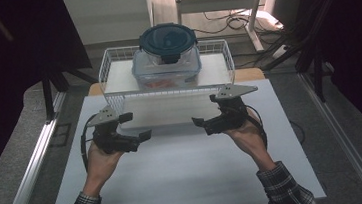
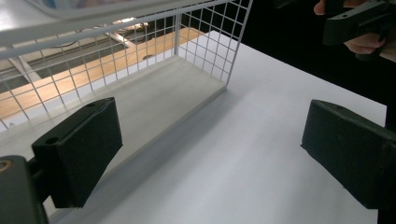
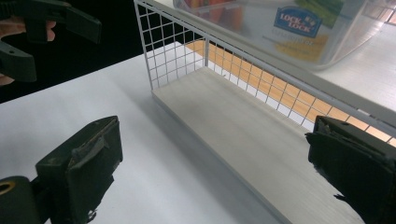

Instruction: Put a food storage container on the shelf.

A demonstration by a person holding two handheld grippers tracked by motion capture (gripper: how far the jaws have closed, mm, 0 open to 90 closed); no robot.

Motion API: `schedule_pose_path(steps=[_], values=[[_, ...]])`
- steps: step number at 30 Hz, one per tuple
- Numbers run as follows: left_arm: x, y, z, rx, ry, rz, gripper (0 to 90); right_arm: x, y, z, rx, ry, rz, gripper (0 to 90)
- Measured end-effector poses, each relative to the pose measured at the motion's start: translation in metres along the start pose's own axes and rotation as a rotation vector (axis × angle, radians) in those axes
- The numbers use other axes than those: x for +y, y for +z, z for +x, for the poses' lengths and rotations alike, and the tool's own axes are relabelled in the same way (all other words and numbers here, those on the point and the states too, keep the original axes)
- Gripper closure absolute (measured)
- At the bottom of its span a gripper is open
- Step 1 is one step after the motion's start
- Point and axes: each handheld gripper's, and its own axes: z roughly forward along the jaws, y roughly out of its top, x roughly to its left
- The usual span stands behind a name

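Both grippers wide apart and empty, flanking the front of the white wire rack.

The clear plastic container with a dark round lid (image 1: 168,55) sat on the white wire-mesh 2-tier rack (image 1: 110,71) at 12 o'clock. The left gripper (image 1: 135,126) and right gripper (image 1: 206,110) looked about equally near, the rack's long axis running 9 to 3 o'clock on the white table (image 1: 186,177).

Your work surface: white table (image 1: 185,172), rectangular, mostly bare in front of you. At far edge you see white wire rack (image 1: 111,73) with pale board as lower shelf (image 3: 243,121), resting directly on tabletop. On rack's upper level you see clear container (image 1: 165,68), dark round lid (image 1: 168,40) on top.
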Motion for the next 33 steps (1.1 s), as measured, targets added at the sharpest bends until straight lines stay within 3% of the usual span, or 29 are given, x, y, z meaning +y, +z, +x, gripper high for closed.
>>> schedule_pose_path(steps=[10,13,27,33], values=[[-0.016,0.008,-0.005,-0.003,0.005,0.016,4.6,-0.015,0.002,0.001,-0.002,0.007,0.009,2.3],[-0.019,0.008,-0.008,0.003,0.025,0.025,4.5,-0.019,0.002,0.001,-0.006,0.003,0.012,2.0],[-0.029,0.005,-0.015,-0.010,0.016,0.045,1.9,-0.033,0.003,0.015,0.017,-0.002,0.050,0.0],[-0.037,0.006,-0.014,-0.008,0.007,0.051,1.1,-0.038,0.002,0.018,-0.002,-0.002,0.054,0.0]])
